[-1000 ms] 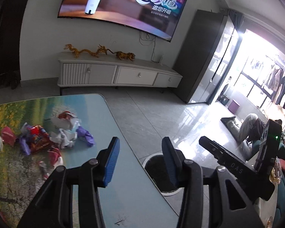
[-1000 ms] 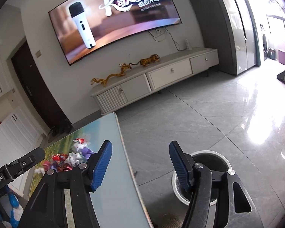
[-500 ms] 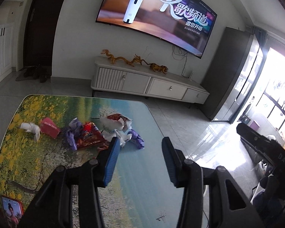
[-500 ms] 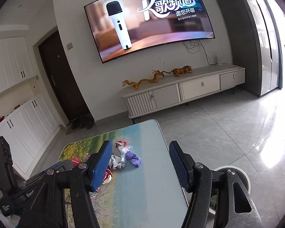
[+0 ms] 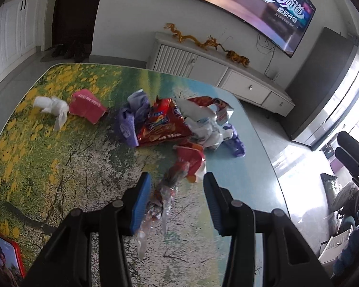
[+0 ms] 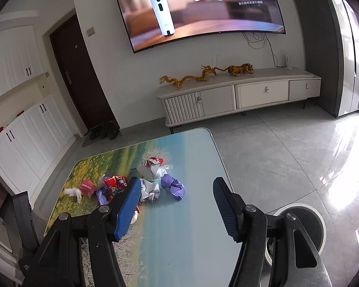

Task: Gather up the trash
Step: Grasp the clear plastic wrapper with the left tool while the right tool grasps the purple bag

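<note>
I had the left gripper point(image 5: 177, 199) spread wide, straddling a clear crumpled wrapper point(image 5: 164, 197) on the table point(image 5: 59, 167), ready to pinch it. My right gripper point(image 6: 176, 206) hung open and empty above the wrapper pile point(image 6: 146, 184), near the trash bin point(image 6: 319, 224). Half a second earlier the left gripper sat higher, farther from the pile.

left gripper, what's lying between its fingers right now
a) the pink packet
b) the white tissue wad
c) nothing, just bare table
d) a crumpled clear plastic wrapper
d: in the left wrist view the left gripper is open, with a crumpled clear plastic wrapper lying on the table between its fingers, while the pink packet and white tissue wad sit far off toward the table's other end.
</note>
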Motion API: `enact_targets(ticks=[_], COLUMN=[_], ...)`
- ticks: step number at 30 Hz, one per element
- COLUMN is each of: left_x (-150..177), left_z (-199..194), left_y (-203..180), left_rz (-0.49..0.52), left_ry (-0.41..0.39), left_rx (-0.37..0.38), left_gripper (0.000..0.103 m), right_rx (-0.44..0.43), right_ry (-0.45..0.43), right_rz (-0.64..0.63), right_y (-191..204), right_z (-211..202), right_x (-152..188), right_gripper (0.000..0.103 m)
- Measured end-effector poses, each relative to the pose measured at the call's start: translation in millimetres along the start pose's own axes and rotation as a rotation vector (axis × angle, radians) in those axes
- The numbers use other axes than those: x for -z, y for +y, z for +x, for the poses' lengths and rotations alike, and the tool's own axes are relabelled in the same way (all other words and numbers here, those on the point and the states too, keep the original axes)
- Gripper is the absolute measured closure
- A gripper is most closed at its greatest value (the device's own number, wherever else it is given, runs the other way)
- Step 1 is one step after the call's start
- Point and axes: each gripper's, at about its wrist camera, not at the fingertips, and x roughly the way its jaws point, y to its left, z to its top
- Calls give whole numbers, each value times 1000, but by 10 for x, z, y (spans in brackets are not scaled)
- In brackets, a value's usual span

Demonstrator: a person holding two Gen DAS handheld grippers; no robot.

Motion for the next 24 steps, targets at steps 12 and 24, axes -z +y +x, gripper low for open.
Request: enact_targets(ticks=[12,24], left_x=[94,-32], left_z=[375,519], left_y=[45,42], left_rz=[1,7], left_ry=[60,37], left_rx=[-10,-23], left_gripper=[76,87], right_rx=[-37,-71], right_ry=[171,289], right_rz=[-20,-78], right_y=[-114,-72], right_z=[1064,1825], right_x=[70,171], right_gripper=[43,45])
